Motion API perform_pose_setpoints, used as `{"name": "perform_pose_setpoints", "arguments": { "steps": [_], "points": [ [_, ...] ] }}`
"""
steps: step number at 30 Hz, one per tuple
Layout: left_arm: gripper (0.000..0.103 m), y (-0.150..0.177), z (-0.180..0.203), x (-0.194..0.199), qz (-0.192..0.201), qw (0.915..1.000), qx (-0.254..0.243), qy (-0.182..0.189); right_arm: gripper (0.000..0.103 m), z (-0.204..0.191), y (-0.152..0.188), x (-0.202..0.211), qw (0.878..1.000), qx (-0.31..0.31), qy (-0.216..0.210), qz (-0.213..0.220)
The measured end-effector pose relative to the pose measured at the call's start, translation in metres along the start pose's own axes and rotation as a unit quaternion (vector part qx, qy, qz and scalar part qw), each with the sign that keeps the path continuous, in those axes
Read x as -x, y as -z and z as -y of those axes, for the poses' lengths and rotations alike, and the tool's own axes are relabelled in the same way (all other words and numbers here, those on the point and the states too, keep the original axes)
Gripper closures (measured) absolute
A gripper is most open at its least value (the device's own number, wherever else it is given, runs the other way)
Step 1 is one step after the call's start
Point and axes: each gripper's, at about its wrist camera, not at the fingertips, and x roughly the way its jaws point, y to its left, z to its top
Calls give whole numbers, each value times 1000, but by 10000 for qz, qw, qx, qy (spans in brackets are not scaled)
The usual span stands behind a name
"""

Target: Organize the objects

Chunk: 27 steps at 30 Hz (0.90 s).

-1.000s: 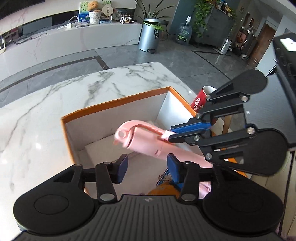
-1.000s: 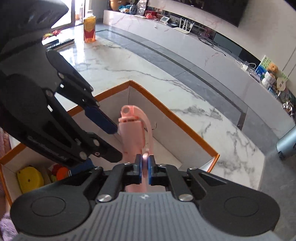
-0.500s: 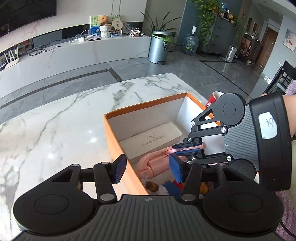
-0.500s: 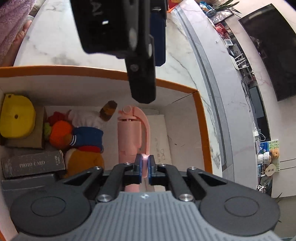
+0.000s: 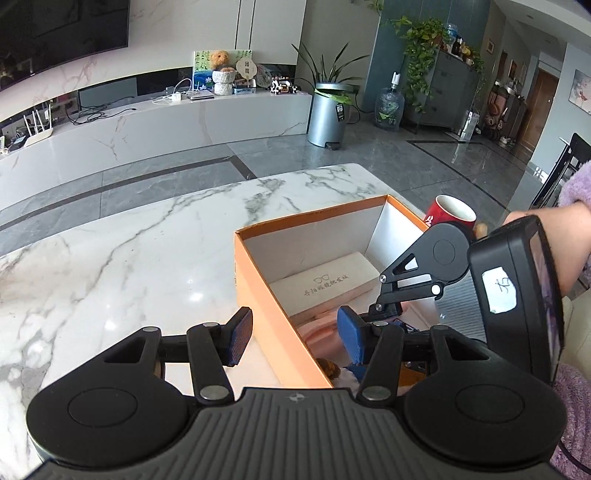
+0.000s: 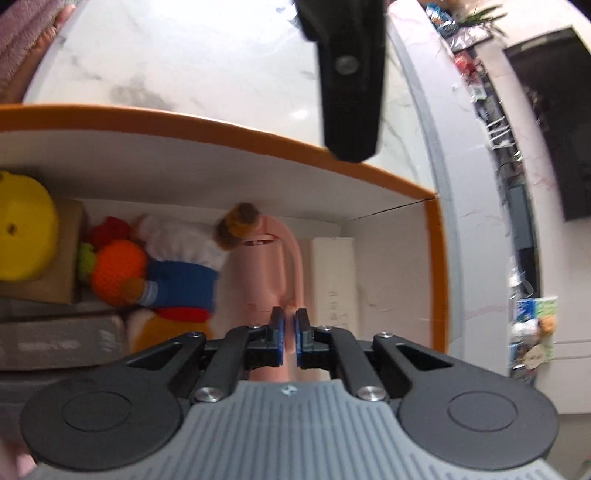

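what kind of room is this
Most likely a home living room: a big wall television above a long marble media console, potted plants, and a water dispenser bottle on the tiled floor.

Toys (image 6: 159, 273) crowd box (image 5: 255, 266); marble table (image 5: 110, 266) bare.

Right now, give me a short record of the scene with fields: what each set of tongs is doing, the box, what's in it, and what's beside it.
left tongs: open, holding nothing, straddling the near wall of the box
right tongs: shut on the pink bottle, lowered into the box
box: orange box, white inside, open top, on the marble table
contents: white glasses case, plush doll, yellow object, grey boxes
beside the box: red mug
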Motion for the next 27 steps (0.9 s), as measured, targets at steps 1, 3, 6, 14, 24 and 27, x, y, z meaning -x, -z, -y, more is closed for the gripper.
{"name": "perform_pose_setpoints", "arguments": {
  "steps": [1,3,6,14,24,27],
  "points": [
    [43,1,0,1,-1,10000,-7,-2,98,1,1,1,10000,-60,23,23],
    [43,2,1,1,-18,10000,-26,-14,97,10,3,1,9991,-419,-89,37],
    [43,4,3,4,-83,10000,7,-11,96,22,4,3,9958,-886,-245,30],
    [43,8,24,33,60,9997,-216,-79,71,43,16,32,9764,-2103,-478,142],
    [40,18,63,86,619,9950,-387,-683,54,31,37,117,9103,-4075,-193,700],
    [28,24,77,104,956,9895,-402,-1005,49,16,40,151,8811,-4606,43,1069]
  ]
}}
